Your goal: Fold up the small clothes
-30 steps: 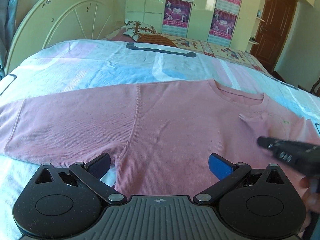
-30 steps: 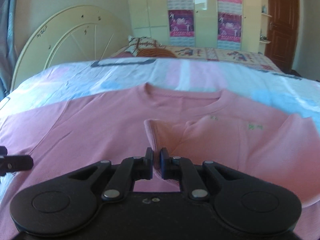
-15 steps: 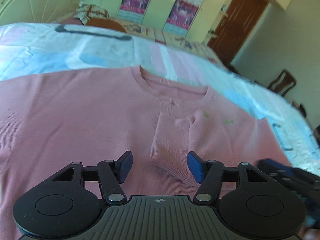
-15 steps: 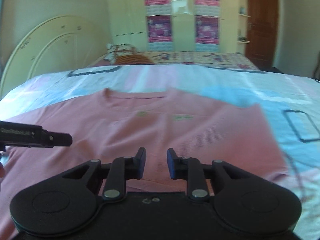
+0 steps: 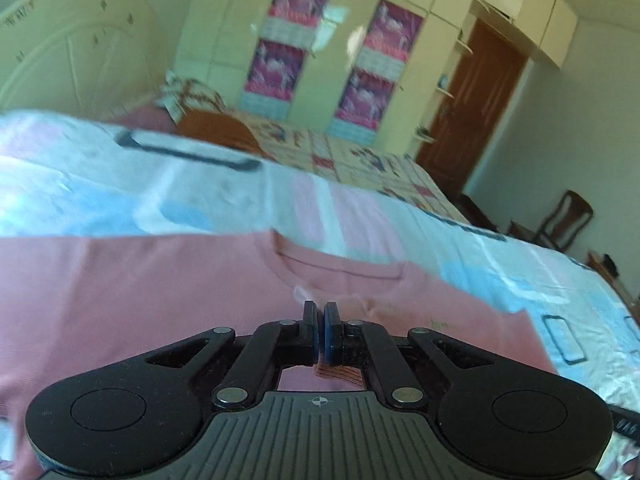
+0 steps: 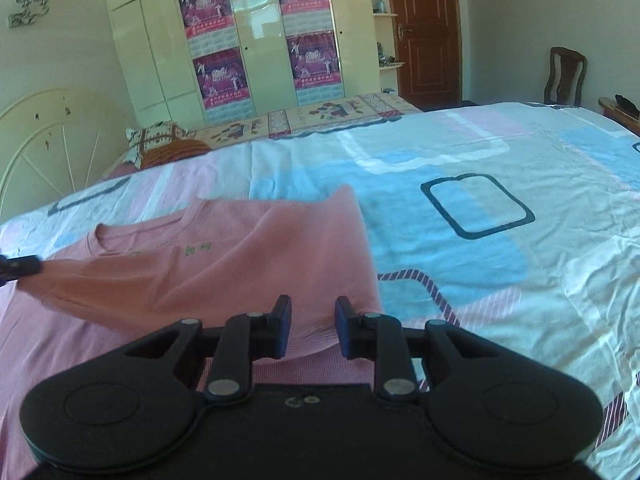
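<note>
Left tool (image 5: 320,334): black linkage arms, blue pads just closed tight together, pinching a ribbed pink cuff (image 5: 340,372) that shows below the pads. From the right wrist view, that tool's black tip at the left edge, holding the sleeve (image 6: 120,280) lifted and drawn across the chest, soft folds sagging along it.

Right tool (image 6: 309,326): same black frame, blue pads parted a little, having just opened slightly, gripping nothing; hovering over the sweater's side edge, fabric visible through the gap.

Sweater (image 6: 248,248): pink fine-rib knit, spread flat on the bed, round neckline toward the far side, small green embroidery (image 6: 198,249) on the chest, right side folded in to a straight edge.

Bedsheet (image 6: 500,248): smooth, slightly creased cotton, pale blue, pink and white blocks with dark rounded-rectangle outlines.

Beyond: patterned pillow (image 6: 158,136), arched cream headboard (image 6: 44,140) with spokes, glossy cream wardrobe (image 6: 260,40) bearing magenta posters, brown panelled door (image 6: 426,28), wooden chair (image 6: 566,74).
</note>
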`<state>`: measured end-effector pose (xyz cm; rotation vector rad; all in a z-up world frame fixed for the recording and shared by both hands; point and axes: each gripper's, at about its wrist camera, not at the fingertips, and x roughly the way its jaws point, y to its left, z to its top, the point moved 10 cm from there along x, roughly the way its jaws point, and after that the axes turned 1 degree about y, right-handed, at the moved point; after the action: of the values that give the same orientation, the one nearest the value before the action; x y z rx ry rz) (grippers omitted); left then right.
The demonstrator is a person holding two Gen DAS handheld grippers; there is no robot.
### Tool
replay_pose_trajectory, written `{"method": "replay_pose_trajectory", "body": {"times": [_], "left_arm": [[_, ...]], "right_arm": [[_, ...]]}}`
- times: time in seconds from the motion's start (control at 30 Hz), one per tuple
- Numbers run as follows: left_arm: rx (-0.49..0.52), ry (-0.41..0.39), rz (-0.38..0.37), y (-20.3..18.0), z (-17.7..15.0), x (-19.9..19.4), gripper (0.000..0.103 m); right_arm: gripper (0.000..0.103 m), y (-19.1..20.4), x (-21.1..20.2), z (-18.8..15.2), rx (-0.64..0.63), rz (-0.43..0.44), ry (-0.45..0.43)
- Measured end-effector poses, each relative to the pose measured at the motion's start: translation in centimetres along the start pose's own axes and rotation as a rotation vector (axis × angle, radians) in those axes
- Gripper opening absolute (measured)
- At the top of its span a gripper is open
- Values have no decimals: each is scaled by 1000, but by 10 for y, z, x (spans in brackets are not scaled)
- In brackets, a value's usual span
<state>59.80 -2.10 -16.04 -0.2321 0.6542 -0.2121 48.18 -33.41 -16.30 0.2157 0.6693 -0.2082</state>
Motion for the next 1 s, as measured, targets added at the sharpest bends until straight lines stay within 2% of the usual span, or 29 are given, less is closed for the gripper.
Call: {"method": "replay_pose_trajectory", "body": {"times": [0.07,0.1,0.17,0.27,0.33,0.37,0.4,0.43,0.47,0.5,0.53,0.57,0.6,0.63,0.67,0.7,0.73,0.77,0.83,0.93,0.97,1.0], "left_arm": [[9,31,50,20,-8,5,2],[-18,53,67,32,-14,9,2],[-51,79,74,46,-23,15,2],[-53,118,80,54,-33,26,2],[-42,116,118,59,-36,29,3],[-41,123,117,60,-39,31,5],[-48,140,113,62,-41,36,23],[-57,149,119,64,-42,40,51],[-61,150,118,65,-44,43,60],[-57,148,99,63,-46,46,58],[-35,145,94,62,-47,49,30],[2,139,116,62,-47,50,9],[-18,132,105,64,-46,49,4],[-42,123,113,68,-44,47,3],[-34,112,157,74,-43,43,3],[-6,94,236,82,-39,38,3],[2,70,283,87,-34,33,3],[9,54,269,86,-28,30,4],[32,67,146,66,-21,35,4],[166,116,41,19,-19,53,5],[184,136,10,6,-19,61,9],[200,140,-2,-7,-20,69,22]], "right_arm": [[25,-5,1,1,23,-4,-1],[25,-9,3,3,39,-9,5],[24,-14,7,2,60,-16,19],[24,-14,10,0,50,-16,33],[23,-11,12,-1,38,-10,42],[23,-9,14,-2,29,-5,48],[22,-6,16,-4,15,2,56],[22,-3,19,-6,-1,6,70],[21,0,23,-10,-17,5,90],[21,3,27,-14,-28,6,108],[20,5,31,-17,-39,8,128],[14,4,36,-22,-57,-13,154],[12,0,40,-28,-74,-54,178],[10,-3,41,-29,-67,-64,178],[10,-4,40,-28,-56,-64,180],[10,-4,39,-27,-60,-66,181],[14,-1,38,-23,-71,-62,168],[21,3,37,-17,-79,-47,141],[22,14,43,0,-96,-4,93],[23,31,72,30,-115,29,63],[22,38,84,39,-119,45,57],[22,43,98,45,-137,51,58]]}}
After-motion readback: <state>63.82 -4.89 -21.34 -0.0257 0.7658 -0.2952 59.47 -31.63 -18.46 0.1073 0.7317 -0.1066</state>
